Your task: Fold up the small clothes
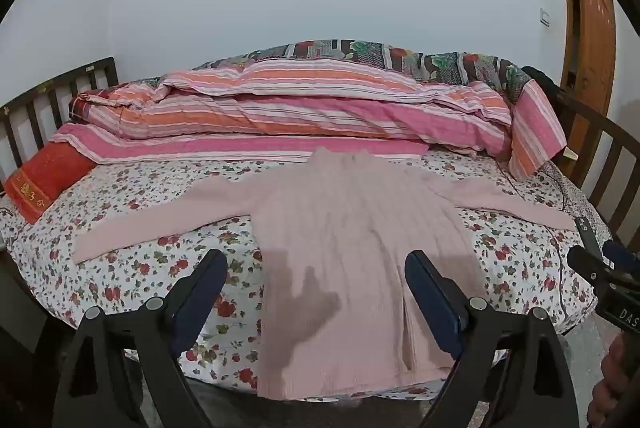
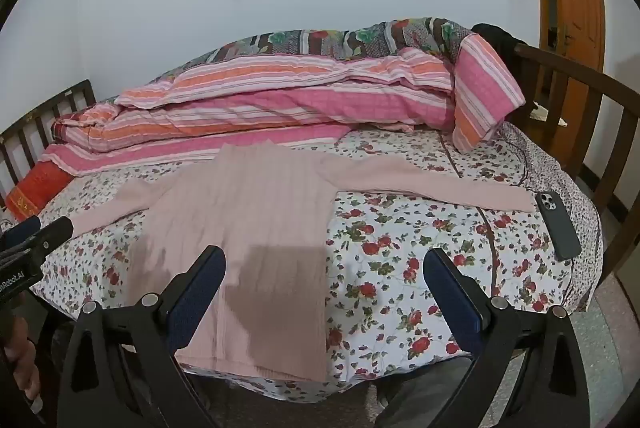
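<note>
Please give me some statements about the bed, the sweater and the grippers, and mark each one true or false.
1. The pink sweater lies spread flat, both sleeves out. True.
2. The left gripper is shut on the hem. False: it is open and holds nothing.
3. A phone lies near one sleeve end. True.
4. The striped quilt covers the sweater. False: it lies behind it.
5. The right gripper is open. True.
</note>
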Available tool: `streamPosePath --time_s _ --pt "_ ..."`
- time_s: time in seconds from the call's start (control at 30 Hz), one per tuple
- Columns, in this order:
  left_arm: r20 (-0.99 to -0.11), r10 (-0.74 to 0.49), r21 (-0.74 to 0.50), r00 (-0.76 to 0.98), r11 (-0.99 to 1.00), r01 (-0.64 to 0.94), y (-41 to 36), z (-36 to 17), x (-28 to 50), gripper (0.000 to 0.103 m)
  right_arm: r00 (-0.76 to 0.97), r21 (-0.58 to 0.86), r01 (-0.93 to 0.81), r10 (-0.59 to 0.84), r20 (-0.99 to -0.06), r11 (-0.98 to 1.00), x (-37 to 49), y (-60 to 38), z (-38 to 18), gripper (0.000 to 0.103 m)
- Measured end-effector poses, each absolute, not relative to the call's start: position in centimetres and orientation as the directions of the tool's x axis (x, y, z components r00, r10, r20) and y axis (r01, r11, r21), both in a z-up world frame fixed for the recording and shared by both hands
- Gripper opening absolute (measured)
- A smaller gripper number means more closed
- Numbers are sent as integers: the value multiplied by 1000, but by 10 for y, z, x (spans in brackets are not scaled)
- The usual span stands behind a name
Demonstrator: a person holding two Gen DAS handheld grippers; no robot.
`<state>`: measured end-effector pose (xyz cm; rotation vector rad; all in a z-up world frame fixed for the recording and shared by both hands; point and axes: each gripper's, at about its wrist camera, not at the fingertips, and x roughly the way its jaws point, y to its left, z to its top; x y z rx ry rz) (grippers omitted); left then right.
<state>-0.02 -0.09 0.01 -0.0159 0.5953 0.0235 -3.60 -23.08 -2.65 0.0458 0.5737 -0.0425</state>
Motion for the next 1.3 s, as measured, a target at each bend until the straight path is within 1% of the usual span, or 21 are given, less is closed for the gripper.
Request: streamPosePath --time_s 0.07,0.1,0.4,1.3 --pt "-563 18 -8 826 1000 -27 -3 0 -1 90 840 30 51 -26 -542 998 -36 -231 -26 98" --pt "-562 7 -28 827 999 -28 0 0 -1 90 840 28 51 -27 -541 998 -36 -230 -26 98" --pt "-560 15 -32 829 999 -39 2 -7 -4 90 842 30 54 -29 -539 998 -37 -234 -27 98" --pt "-568 11 -36 823 999 -38 1 -4 0 90 846 30 65 -39 -532 997 -39 -237 -22 98"
